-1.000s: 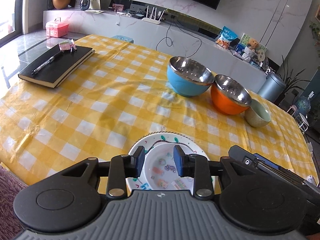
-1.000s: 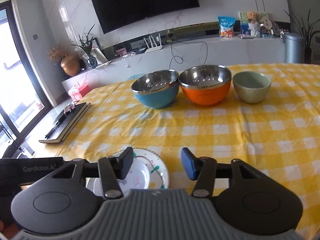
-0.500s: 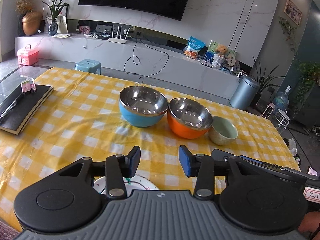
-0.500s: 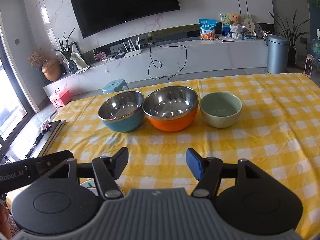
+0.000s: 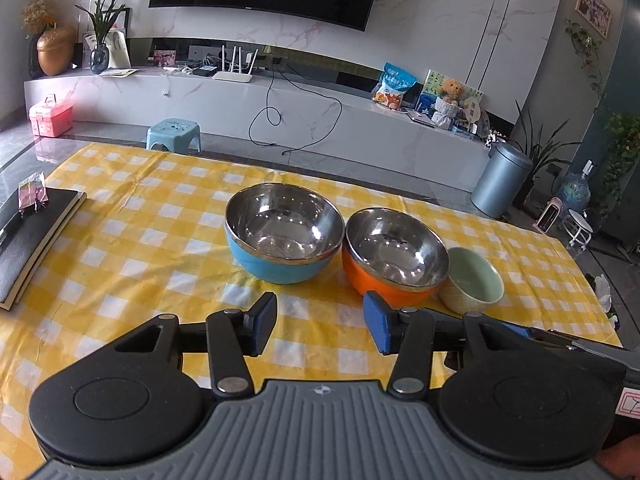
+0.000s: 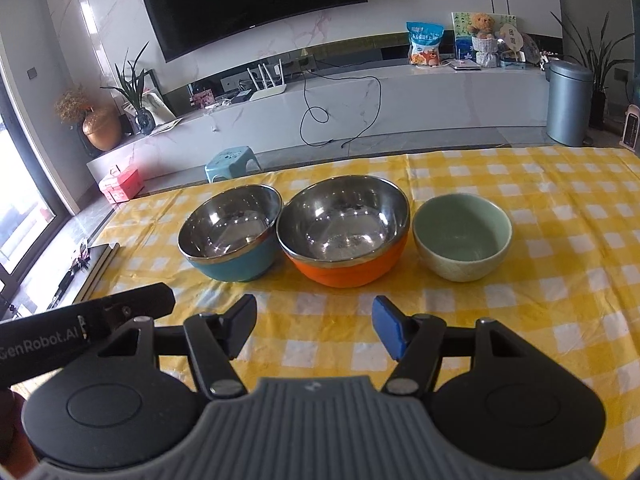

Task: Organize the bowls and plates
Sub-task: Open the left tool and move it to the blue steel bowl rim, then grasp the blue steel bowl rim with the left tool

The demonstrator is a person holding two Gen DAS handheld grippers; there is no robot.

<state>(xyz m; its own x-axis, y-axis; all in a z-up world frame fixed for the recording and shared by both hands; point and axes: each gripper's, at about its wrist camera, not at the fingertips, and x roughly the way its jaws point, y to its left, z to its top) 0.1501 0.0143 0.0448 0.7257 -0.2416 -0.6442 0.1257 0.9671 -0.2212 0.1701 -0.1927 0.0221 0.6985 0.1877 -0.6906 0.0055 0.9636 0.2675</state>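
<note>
Cut off: black notebook (image 5: 28, 236) runs past the table's left edge of view.
Bowls: blue bowl (image 5: 284, 234), orange bowl (image 5: 394, 254), green bowl (image 5: 472, 280) stand empty in a row toward the table's far edge.
Writing: "GenRobot.AI" on left gripper (image 6: 86, 326).
Left gripper (image 5: 320, 322): jaws opening, nothing between.
Right gripper (image 6: 314, 328): released, empty.

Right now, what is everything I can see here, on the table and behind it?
Blue steel-lined bowl: one, left of the row on the table.
Orange steel-lined bowl: one, middle, close beside the blue.
Pale green ceramic bowl: one, right end.
Yellow checked tablecloth: one, covers the table.
Black notebook: one, table's left edge.
Black television: one, on the wall.
Blue plastic stool: one, on the floor.
Grey bin: one, far right.
Left claw: black, blue pads, opening, nothing between.
Right claw: same, open, empty.
</note>
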